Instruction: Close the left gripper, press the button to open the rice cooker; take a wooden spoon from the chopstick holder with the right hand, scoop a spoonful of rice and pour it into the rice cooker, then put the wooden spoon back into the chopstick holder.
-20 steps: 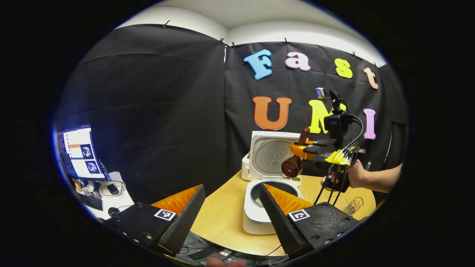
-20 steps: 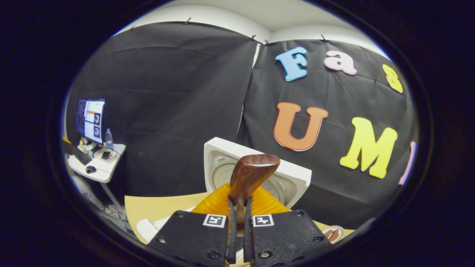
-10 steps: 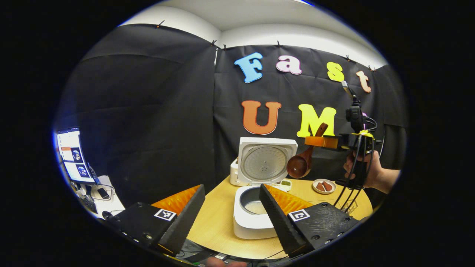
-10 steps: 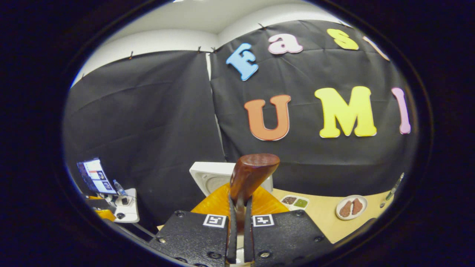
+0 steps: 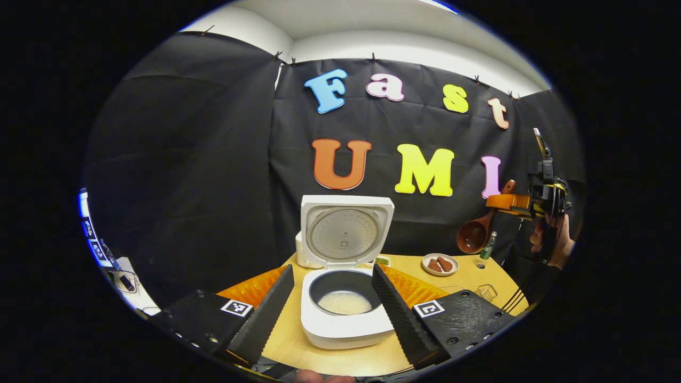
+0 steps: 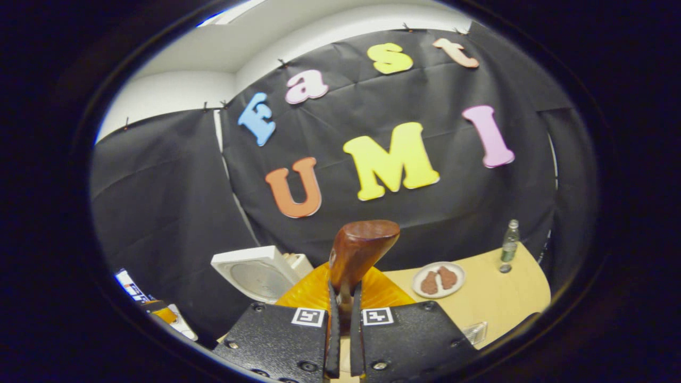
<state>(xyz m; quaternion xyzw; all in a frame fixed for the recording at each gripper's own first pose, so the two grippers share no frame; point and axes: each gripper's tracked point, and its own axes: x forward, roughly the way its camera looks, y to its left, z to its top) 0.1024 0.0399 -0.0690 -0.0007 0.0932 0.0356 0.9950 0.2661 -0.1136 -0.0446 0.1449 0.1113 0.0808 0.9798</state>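
Nearest in the left gripper view, the left claw [image 5: 332, 298] stands wide open and empty, its fingers framing the cooker [image 5: 340, 319] on the worktop [image 5: 298, 340]. The lid is up and pale rice [image 5: 345, 303] lies in the pot, so the pouring looks done. Behind it sit a plate [image 5: 439, 264] and a small bottle [image 5: 486, 247]. Farther right, above the worktop's far edge, the right claw [image 5: 505, 202] grips the spoon [image 5: 473, 234] by its handle, bowl hanging down and apparently empty. In the right gripper view that claw [image 6: 340, 319] is closed tight on the handle, whose end [image 6: 362, 244] rises between the fingers. The step in hand appears to be returning the spoon. A wire rack [image 5: 487, 291] near the worktop's right edge may be the holder; I cannot tell. Next the spoon must be lowered into the holder before the claw lets go.
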